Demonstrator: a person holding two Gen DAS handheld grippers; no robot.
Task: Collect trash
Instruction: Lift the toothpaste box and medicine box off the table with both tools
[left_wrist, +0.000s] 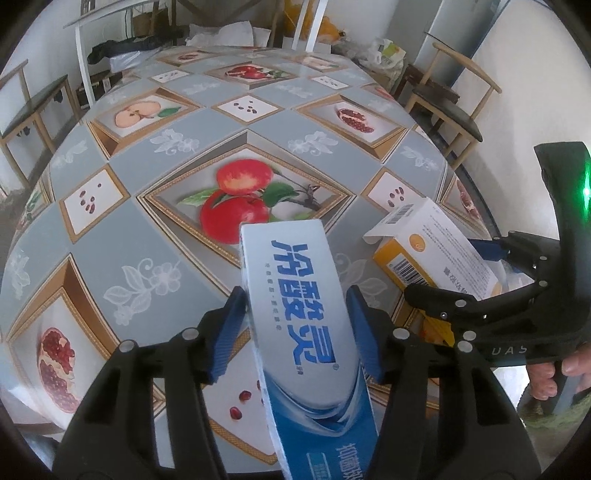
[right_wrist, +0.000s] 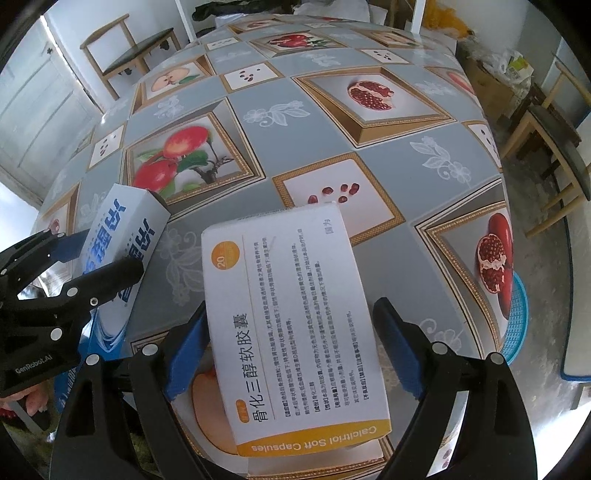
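**Both grippers loaded: one box each, held over the worktop**

Left gripper (left_wrist: 297, 332): jaws closed on a blue-and-white toothpaste box (left_wrist: 310, 332), blue pads pressing its two long sides. Box points forward, far end raised above the worktop (left_wrist: 147, 236), near end running out of frame below.

Right gripper (right_wrist: 291, 350): jaws holding a white-and-orange capsule box (right_wrist: 291, 314). Left pad sits against the box edge; contact at the right pad is less clear. Printed face up, orange band reading "Calcitriol Soft Capsules" nearest the camera.

Relative position: the two boxes are side by side, near each other but apart, toothpaste box to the left of the capsule box. Each gripper appears at the edge of the other's view.

Surroundings: worktop carries a grey cloth with framed apple and pomegranate prints. A blue basket (right_wrist: 517, 317) shows past the worktop's right edge, lower down. Wooden chairs (right_wrist: 129, 51) stand around the worktop.
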